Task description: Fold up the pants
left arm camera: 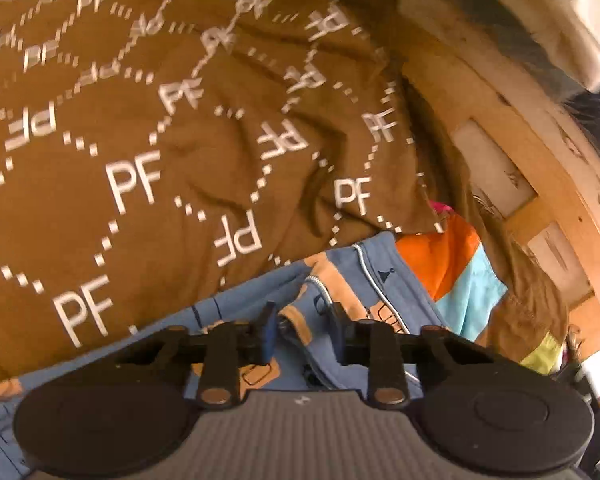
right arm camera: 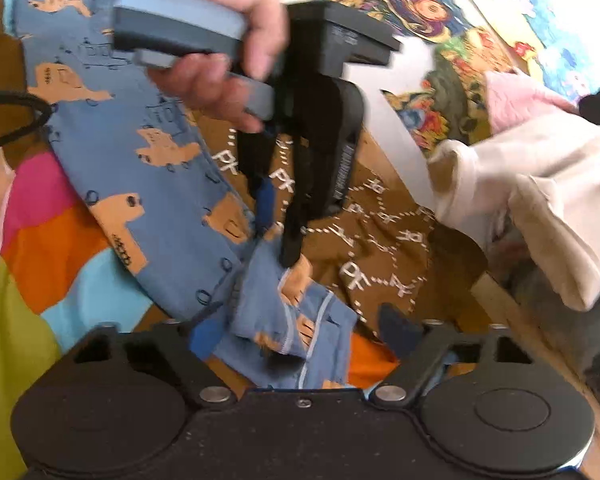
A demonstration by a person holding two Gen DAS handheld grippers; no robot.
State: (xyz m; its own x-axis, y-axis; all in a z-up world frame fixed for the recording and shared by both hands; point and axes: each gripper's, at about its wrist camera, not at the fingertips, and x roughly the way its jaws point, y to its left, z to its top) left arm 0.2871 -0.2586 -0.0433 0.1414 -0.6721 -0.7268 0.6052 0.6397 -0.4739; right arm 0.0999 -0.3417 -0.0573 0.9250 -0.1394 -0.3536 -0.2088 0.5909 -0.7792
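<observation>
the left gripper hangs over the blue pants — blue fabric with tan shapes and a pale piped seam — its jaws a narrow gap apart, the cloth showing between the fingertips; whether the pads press on it cannot be told. beyond lies a brown blanket printed with white "pf" letters. at right, a multicoloured cloth and a wooden frame.

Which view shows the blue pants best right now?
Right wrist: the pants stretch from the top left to a bunched end near the camera. Left wrist shows only a strip of them over the brown blanket.
</observation>
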